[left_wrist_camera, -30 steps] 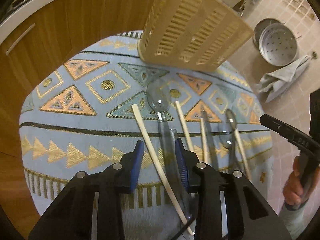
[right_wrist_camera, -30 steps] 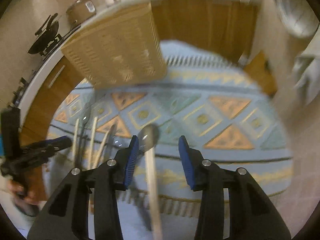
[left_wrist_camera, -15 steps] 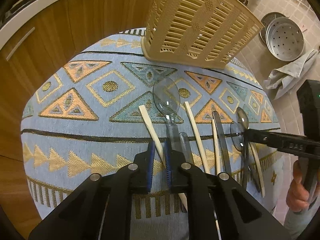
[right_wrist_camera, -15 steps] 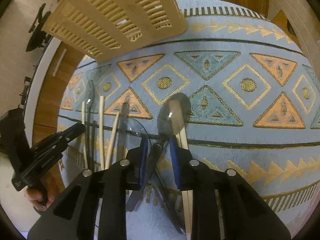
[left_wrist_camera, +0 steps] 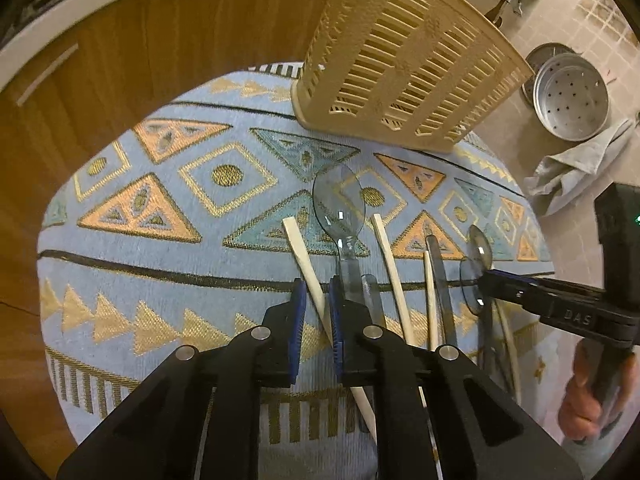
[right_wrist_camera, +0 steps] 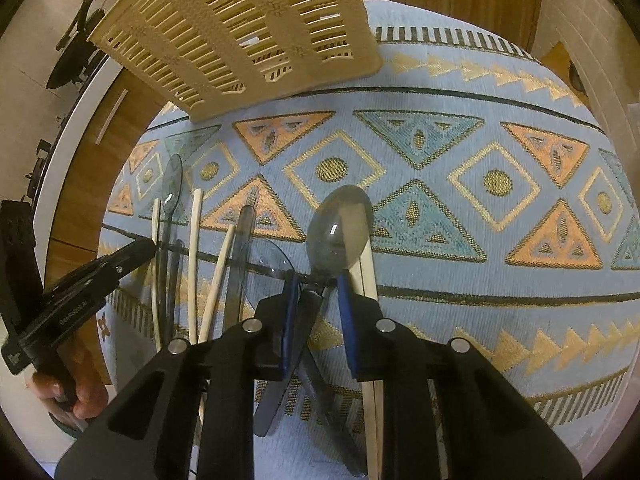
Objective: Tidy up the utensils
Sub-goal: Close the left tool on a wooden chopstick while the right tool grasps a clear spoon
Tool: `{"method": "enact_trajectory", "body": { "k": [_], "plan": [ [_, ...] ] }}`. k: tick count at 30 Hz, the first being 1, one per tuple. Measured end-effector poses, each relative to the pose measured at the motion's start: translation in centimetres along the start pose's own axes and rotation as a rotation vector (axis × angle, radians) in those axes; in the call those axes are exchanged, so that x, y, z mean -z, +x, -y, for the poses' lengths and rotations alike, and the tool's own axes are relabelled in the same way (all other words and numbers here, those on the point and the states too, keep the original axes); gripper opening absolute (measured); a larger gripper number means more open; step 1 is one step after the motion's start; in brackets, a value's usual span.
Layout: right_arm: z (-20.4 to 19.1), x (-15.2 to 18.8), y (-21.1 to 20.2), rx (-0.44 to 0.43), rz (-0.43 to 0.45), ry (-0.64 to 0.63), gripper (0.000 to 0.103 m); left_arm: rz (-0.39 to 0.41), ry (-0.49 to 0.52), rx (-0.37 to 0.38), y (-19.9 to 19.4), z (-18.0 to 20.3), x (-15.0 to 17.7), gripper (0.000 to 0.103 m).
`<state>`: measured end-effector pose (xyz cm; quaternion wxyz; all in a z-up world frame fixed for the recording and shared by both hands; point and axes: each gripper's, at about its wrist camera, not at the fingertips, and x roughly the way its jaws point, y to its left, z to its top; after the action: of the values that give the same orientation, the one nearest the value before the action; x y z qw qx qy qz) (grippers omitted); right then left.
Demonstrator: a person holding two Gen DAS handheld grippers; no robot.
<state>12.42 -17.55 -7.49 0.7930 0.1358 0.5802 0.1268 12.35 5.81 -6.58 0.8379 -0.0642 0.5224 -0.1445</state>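
Note:
Several chopsticks and clear grey plastic spoons lie in a row on a patterned blue cloth [left_wrist_camera: 168, 248]. My left gripper [left_wrist_camera: 317, 312] is shut on a cream chopstick [left_wrist_camera: 304, 256], the leftmost one, beside a clear spoon [left_wrist_camera: 339, 204]. My right gripper [right_wrist_camera: 318, 300] is shut on two crossed clear spoons [right_wrist_camera: 340, 224], with a cream chopstick [right_wrist_camera: 369, 268] lying under its right finger. The right gripper also shows in the left wrist view [left_wrist_camera: 492, 280], and the left gripper in the right wrist view [right_wrist_camera: 140, 248]. A cream slotted utensil basket [left_wrist_camera: 404, 64] stands at the back of the cloth.
Wooden cabinet doors [left_wrist_camera: 160, 52] rise behind the cloth. On the tiled floor at the right sit a perforated metal steamer pot [left_wrist_camera: 568, 96] and a grey rag [left_wrist_camera: 576, 168]. The cloth [right_wrist_camera: 500, 184] stretches to the right of the spoons.
Both grippers have closed: the left onto the leftmost chopstick, the right onto the two clear spoons. Both moved closer to the cloth, and the right gripper came in beside the utensil row.

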Motion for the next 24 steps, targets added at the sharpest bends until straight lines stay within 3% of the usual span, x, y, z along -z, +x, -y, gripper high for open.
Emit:
{"method": "enact_trajectory", "body": {
  "k": [4, 10, 19, 24],
  "plan": [
    [0.7, 0.1, -0.7, -0.006, 0.0, -0.007, 0.018, 0.031, 0.029, -0.06, 0.1, 1.4, 0.2, 0.01],
    [0.5, -0.1, -0.6, -0.003, -0.003, -0.013, 0.018, 0.039, 0.049, -0.072, 0.2, 2.2, 0.3, 0.023],
    [-0.7, 0.2, -0.3, 0.05, 0.032, -0.058, 0.013, 0.043, 0.048, -0.061, 0.5, 2.4, 0.1, 0.022],
    [-0.3, 0.1, -0.3, 0.033, 0.034, -0.058, 0.01, 0.047, 0.026, -0.041, 0.1, 0.7, 0.2, 0.012]
  ]
}}
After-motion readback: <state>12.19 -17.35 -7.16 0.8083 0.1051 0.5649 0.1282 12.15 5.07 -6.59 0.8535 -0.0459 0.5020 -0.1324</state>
